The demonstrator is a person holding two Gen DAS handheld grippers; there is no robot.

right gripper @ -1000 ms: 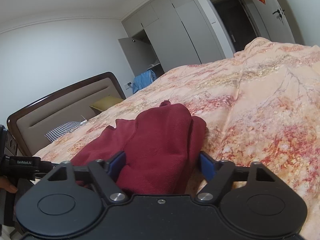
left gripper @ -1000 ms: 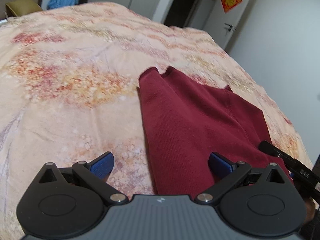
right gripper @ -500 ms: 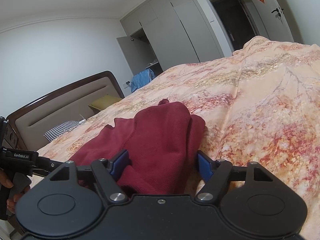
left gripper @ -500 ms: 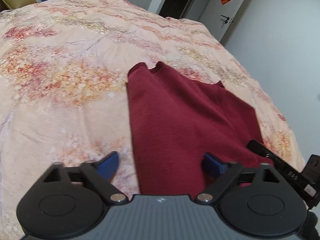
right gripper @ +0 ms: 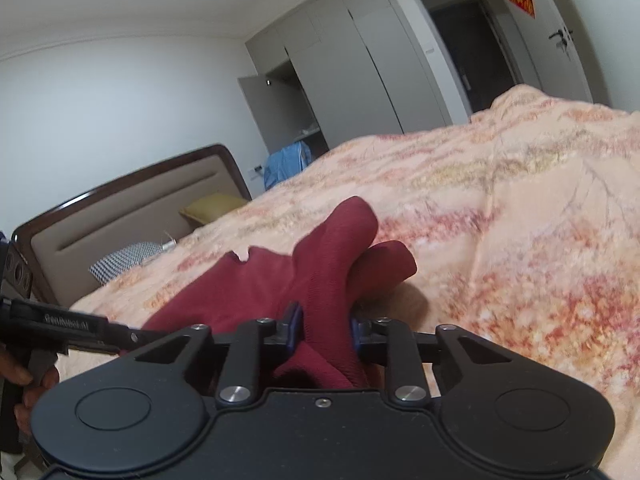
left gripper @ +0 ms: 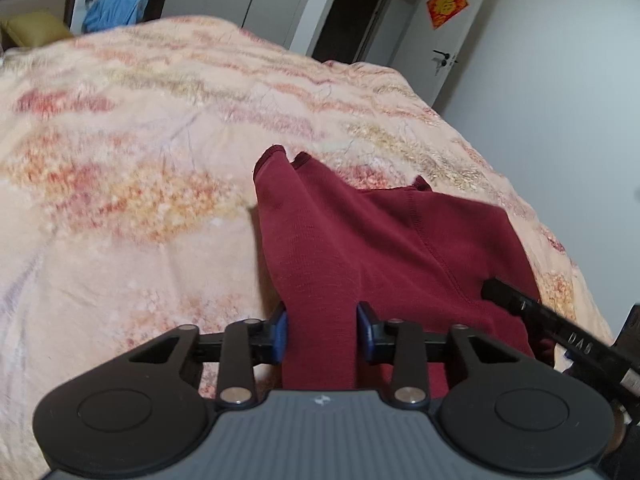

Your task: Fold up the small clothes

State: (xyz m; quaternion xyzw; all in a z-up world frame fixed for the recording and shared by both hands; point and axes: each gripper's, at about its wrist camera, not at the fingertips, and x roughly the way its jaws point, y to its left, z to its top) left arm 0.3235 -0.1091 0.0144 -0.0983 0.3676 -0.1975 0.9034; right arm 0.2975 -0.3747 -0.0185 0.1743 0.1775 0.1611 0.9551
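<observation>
A dark red knit garment (left gripper: pixel 360 240) lies on the floral bed cover (left gripper: pixel 120 200). My left gripper (left gripper: pixel 322 330) has its jaws closing, and its blue pads press on a bunched fold of the garment's near edge. In the right wrist view the same red garment (right gripper: pixel 320 276) is drawn up into a ridge. The jaws of my right gripper (right gripper: pixel 324 330) are closing too, and they pinch another part of its near edge. The right gripper's black finger (left gripper: pixel 520 300) shows at the right of the left wrist view.
The bed cover (right gripper: pixel 520 220) spreads wide beyond the garment. A padded headboard (right gripper: pixel 120 208), a checked pillow (right gripper: pixel 124 258) and a yellow cushion (right gripper: pixel 212 206) lie at the far end. Blue cloth (left gripper: pixel 116 8) hangs by the wardrobe (right gripper: pixel 360 60). A door (left gripper: pixel 448 36) stands at the right.
Both grippers have closed from wide open onto the near edge of the red garment. Both have risen a little, and the cloth is now bunched and lifted at each grip.
</observation>
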